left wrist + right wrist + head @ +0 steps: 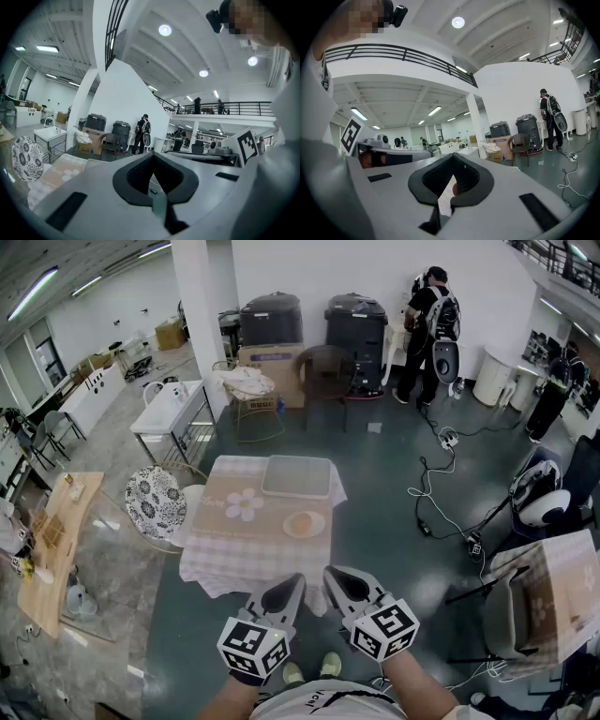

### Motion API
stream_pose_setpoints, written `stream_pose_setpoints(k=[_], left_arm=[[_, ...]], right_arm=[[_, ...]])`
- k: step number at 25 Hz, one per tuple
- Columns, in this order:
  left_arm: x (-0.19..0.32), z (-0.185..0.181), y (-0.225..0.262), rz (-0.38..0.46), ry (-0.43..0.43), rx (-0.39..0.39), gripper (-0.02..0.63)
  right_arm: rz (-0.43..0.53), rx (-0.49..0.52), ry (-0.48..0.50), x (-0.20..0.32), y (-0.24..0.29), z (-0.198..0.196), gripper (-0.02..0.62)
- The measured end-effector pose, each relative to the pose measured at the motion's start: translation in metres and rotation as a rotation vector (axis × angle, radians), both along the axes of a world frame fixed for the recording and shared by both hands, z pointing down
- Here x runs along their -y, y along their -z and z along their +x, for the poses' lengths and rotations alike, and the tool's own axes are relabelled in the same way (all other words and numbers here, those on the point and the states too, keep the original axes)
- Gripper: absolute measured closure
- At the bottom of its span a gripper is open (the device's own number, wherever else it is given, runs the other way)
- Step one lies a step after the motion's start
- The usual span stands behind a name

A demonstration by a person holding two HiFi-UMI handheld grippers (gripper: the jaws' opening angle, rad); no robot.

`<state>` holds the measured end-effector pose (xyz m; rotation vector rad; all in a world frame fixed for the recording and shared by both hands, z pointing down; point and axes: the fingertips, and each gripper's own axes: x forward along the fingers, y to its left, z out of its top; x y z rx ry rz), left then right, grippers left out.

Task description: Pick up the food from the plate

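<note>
Left gripper (pixel 296 581) fingers closed, empty; right gripper (pixel 330 574) same. Food (pixel 301 521) sits on plate (pixel 321 527) on worktop (pixel 225 545), apart from both.

Ahead of me, a round, pale-orange piece of food (pixel 301 521) lies flat on a small white plate (pixel 318 529), near the table's (pixel 225 549) right edge.

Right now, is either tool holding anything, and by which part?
Nothing is held. The left tool and right tool are both shut and empty; the food lies on its plate, untouched.
</note>
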<state>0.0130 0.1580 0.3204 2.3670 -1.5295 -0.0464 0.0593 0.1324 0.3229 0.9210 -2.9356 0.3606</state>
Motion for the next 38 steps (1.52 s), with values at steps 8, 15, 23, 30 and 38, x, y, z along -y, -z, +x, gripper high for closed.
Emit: stream_pose_setpoints(k=[8, 15, 23, 30, 38], left_arm=[[0.007, 0.006, 0.000, -0.010, 0.011, 0.002, 0.601], [0.011, 0.012, -0.008, -0.020, 0.028, 0.007, 0.601], [0.021, 0.013, -0.011, -0.012, 0.071, 0.023, 0.601], [0.024, 0.015, -0.013, -0.016, 0.109, 0.047, 0.600], [0.031, 0.011, -0.024, -0.026, 0.138, 0.066, 0.601]], right_arm=[[-0.003, 0.004, 0.007, 0.008, 0.000, 0.008, 0.583], [-0.026, 0.037, 0.054, 0.009, -0.005, 0.014, 0.583], [-0.029, 0.058, 0.071, 0.015, -0.011, 0.016, 0.581], [-0.027, 0.055, 0.088, 0.020, -0.015, 0.022, 0.581], [-0.044, 0.061, 0.113, 0.028, -0.027, 0.016, 0.580]])
